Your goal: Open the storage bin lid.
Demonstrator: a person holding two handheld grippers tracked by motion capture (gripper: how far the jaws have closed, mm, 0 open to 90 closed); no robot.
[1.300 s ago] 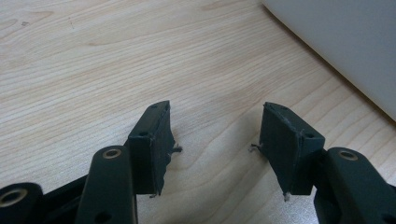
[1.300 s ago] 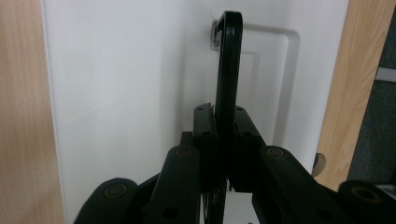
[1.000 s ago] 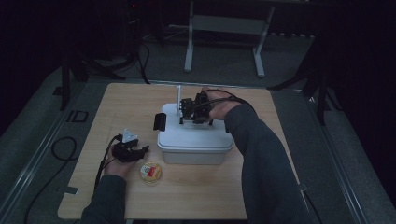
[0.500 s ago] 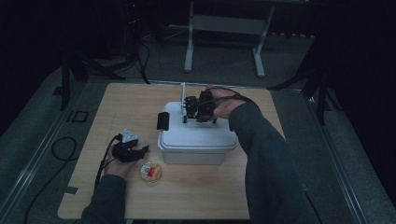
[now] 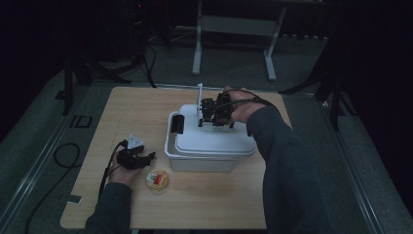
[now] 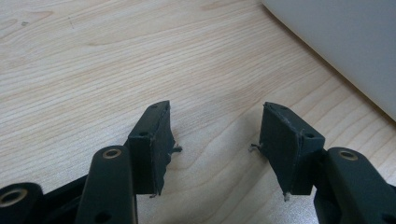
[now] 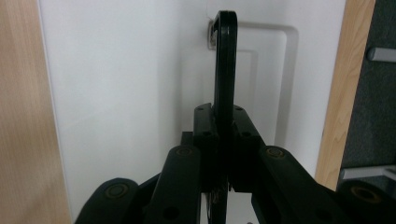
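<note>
Black handle at far end of white box's lid is clamped by right gripper, w/ hand shifted slightly vs. a sec ago—latch prob. being lifted. Left gripper, beside box, is kept half-open, empty.

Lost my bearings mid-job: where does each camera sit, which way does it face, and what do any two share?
High view: above the person's side, looking forward and down on the table; both forearms, left gripper, right gripper.
Left gripper view: on the left gripper, looking down at bare wood and the box wall; open jaws.
Right gripper view: on the right gripper, looking along the lid; jaws clamp the black handle.
Shared: all three show the white box.
</note>
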